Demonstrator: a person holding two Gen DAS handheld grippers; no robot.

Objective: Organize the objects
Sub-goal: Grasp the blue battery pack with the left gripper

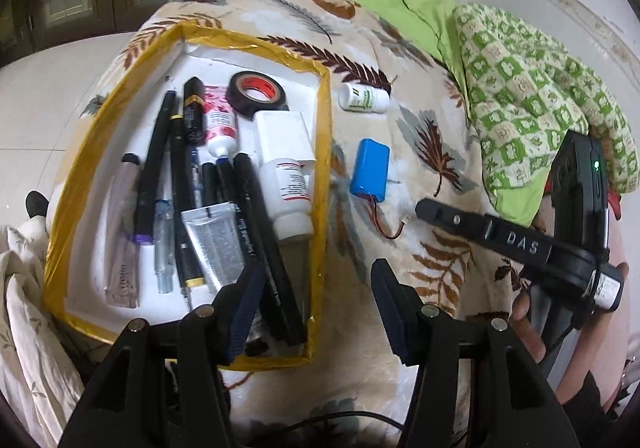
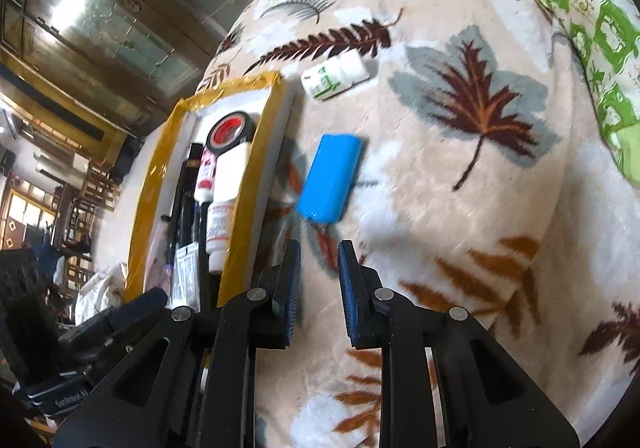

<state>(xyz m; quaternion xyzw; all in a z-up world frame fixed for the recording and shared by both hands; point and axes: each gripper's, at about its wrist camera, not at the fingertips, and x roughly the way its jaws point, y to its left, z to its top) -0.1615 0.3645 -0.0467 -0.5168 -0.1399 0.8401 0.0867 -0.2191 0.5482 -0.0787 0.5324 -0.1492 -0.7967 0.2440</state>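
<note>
A yellow-taped tray (image 1: 325, 152) lies on the leaf-print blanket and holds pens, tubes, a black tape roll (image 1: 258, 93), a white box and a white bottle (image 1: 290, 196). A blue battery pack (image 1: 370, 171) with a red wire and a small white bottle with a green label (image 1: 363, 98) lie on the blanket right of the tray. My left gripper (image 1: 316, 280) is open and empty above the tray's near right edge. My right gripper (image 2: 319, 268) is open and empty, just short of the battery pack (image 2: 330, 182). The small bottle (image 2: 335, 80) and tray (image 2: 256, 168) lie beyond.
A green patterned cloth (image 1: 532, 96) is heaped on the blanket at the right. The right gripper's body (image 1: 512, 238) and the hand on it show in the left wrist view. White bedding (image 1: 24, 288) lies left of the tray. Wooden cabinets stand behind.
</note>
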